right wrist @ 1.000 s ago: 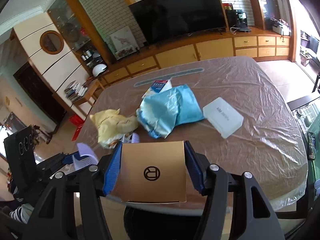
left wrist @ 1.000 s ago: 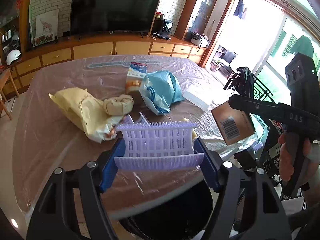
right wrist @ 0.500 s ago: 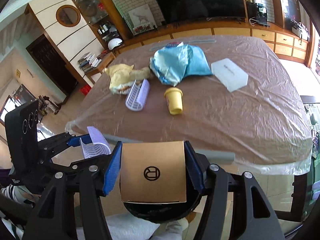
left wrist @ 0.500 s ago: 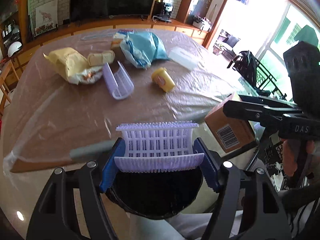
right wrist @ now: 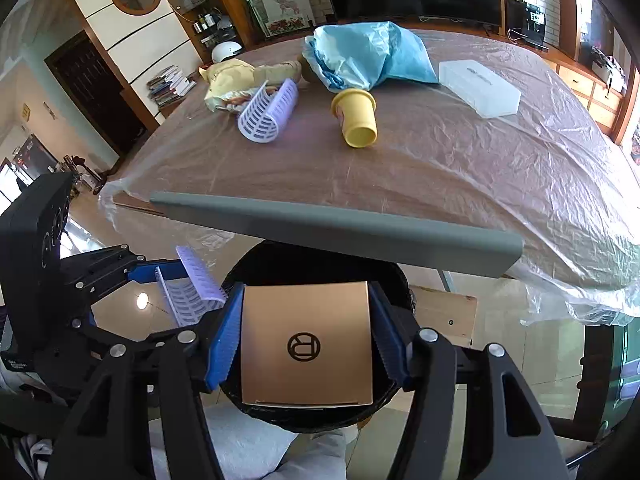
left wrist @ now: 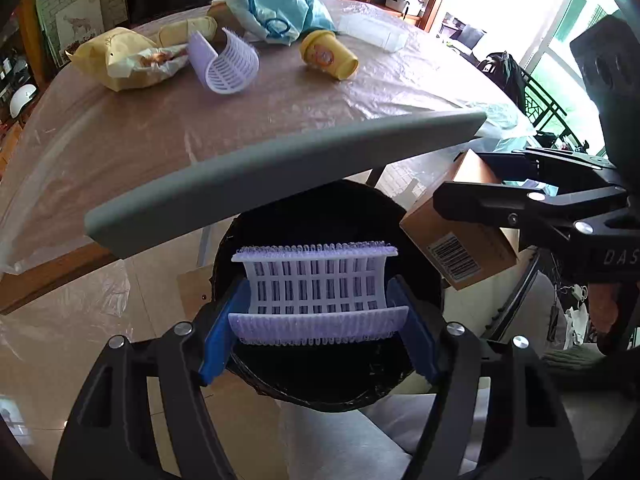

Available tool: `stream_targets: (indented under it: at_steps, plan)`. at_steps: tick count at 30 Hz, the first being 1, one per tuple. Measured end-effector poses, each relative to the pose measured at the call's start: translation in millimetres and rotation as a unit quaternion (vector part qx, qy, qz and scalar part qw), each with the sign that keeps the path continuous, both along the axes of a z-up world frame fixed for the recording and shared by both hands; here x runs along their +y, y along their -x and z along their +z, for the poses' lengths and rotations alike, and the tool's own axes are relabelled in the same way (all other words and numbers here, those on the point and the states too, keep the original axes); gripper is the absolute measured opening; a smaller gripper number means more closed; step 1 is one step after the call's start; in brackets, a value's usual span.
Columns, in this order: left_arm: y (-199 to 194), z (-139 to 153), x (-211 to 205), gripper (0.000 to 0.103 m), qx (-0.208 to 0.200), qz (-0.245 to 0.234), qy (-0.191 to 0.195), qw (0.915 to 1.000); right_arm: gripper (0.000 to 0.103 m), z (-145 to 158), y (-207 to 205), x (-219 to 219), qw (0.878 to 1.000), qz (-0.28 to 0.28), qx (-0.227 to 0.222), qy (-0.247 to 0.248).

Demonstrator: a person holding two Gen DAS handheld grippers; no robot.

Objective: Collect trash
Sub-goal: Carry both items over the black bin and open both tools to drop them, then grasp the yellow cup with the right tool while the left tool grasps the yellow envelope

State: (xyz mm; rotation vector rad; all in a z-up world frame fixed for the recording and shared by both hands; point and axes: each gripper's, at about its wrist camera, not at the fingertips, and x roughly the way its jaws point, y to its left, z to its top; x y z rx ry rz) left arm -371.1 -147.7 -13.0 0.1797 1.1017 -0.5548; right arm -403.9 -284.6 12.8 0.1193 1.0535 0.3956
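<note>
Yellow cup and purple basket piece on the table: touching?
Apart. The right wrist view shows bare table cover between the yellow cup and the purple basket piece.

Bin point(left wrist: 304, 216) mouth partly hidden behind grey bar point(left wrist: 280, 176); barcode point(left wrist: 454, 258) print unreadable.

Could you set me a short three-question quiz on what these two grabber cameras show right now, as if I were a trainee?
1. True or false: the left gripper is empty.
2. What is clamped in the right gripper?
A. the yellow plastic cup
B. the brown cardboard box with a round logo
C. the crumpled blue plastic bag
3. What dark thing lies straight below both grippers?

Key:
1. False: it grips a lilac plastic mesh basket piece.
2. B
3. The round black-lined trash bin, standing on the floor at the edge of the plastic-covered table.
</note>
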Motion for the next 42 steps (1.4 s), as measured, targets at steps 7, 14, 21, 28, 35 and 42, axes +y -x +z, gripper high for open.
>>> stream_targets:
  at_steps: [7,14,21,28,35,42]
  plan:
    - [-7.2,-7.7,-2.5,0.072,-0.001,-0.005,-0.002,1.0000,0.060,-7.2,-4.4,3.4,1.000,-0.012,0.001,0.010]
    - [-8.9,-2.0,-2.4,0.085,-0.011,0.003,0.012,0.9999,0.074,0.3,-4.6,-3.1,1.000,-0.027,-0.005,0.005]
    - [-8.6,17.0,5.9,0.085,-0.031,0.022,0.028,0.9989,0.074,23.5,-7.3,-11.1,0.998,-0.040,-0.041,0.011]
    - [-34.2,71.1,37.3,0.097,-0.100,0.087,0.065,0.9890,0.086,50.2,-32.1,-18.9,0.993,-0.060,-0.096,0.044]
    - [-110.8,91.5,69.6,0.097,-0.114,0.183,0.054,0.9751,0.086,52.0,-71.0,-2.4,0.991,-0.058,-0.103,0.058]
    - [-185.9,70.6,95.6,0.097,-0.059,0.228,0.072,0.9693,0.086,40.7,-103.8,14.5,0.993,-0.059,-0.086,0.058]
